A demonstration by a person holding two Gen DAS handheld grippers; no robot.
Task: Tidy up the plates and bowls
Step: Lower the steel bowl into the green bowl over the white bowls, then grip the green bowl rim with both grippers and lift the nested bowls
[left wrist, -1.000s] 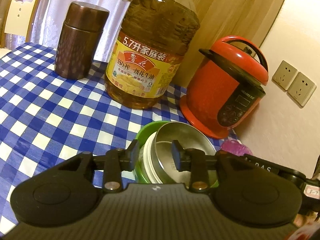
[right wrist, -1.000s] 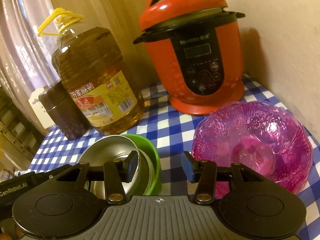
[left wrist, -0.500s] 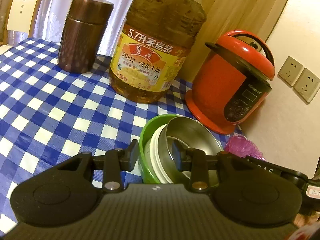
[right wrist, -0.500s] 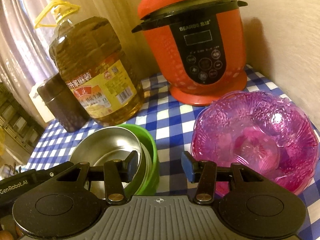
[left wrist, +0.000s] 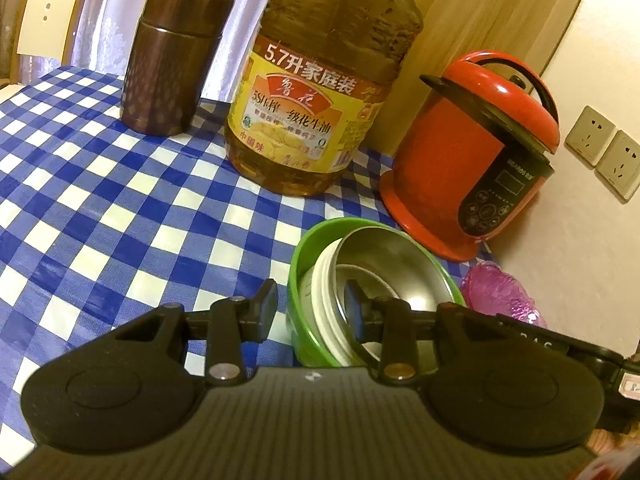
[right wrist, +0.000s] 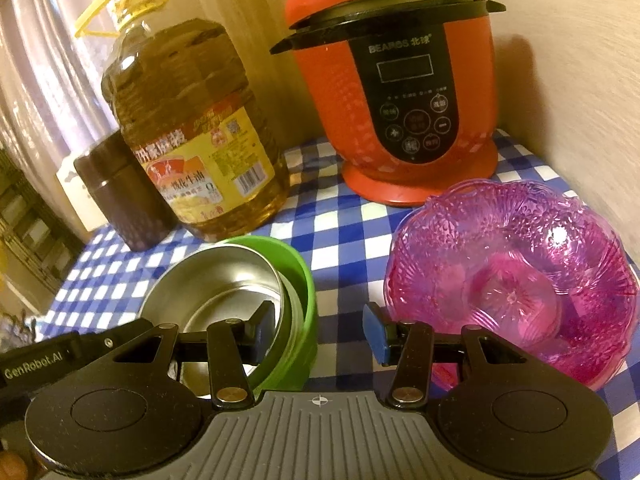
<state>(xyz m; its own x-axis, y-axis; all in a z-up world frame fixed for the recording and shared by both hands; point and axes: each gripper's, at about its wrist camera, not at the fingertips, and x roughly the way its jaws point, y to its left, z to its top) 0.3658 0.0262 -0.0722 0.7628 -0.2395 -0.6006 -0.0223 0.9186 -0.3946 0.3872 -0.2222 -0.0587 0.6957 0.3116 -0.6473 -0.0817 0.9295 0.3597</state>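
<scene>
A steel bowl [left wrist: 392, 264] sits inside a white bowl [left wrist: 324, 300], and both sit in a green bowl [left wrist: 298, 280] on the checked cloth. My left gripper [left wrist: 310, 302] is open and straddles the stack's left rims. One finger is outside the green wall with a strip of cloth showing; the other is inside, close to the steel wall. My right gripper [right wrist: 320, 328] is open across the opposite side. Its left finger is inside the steel bowl [right wrist: 216, 288], and its right finger stands clear of the green bowl [right wrist: 304, 280]. A pink glass bowl [right wrist: 512, 288] lies to the right.
A red rice cooker [right wrist: 400, 112] stands behind the bowls by the wall. A large oil bottle [right wrist: 192, 140] and a brown canister [right wrist: 116, 200] stand at the back left. Blue-checked cloth [left wrist: 100, 220] stretches to the left, with a chair [left wrist: 48, 12] beyond it and wall sockets [left wrist: 600, 148] on the right.
In the left wrist view the stack's rims have shifted from the left finger towards the right finger. Both views have drifted slightly. Neither gripper's gap has changed.
</scene>
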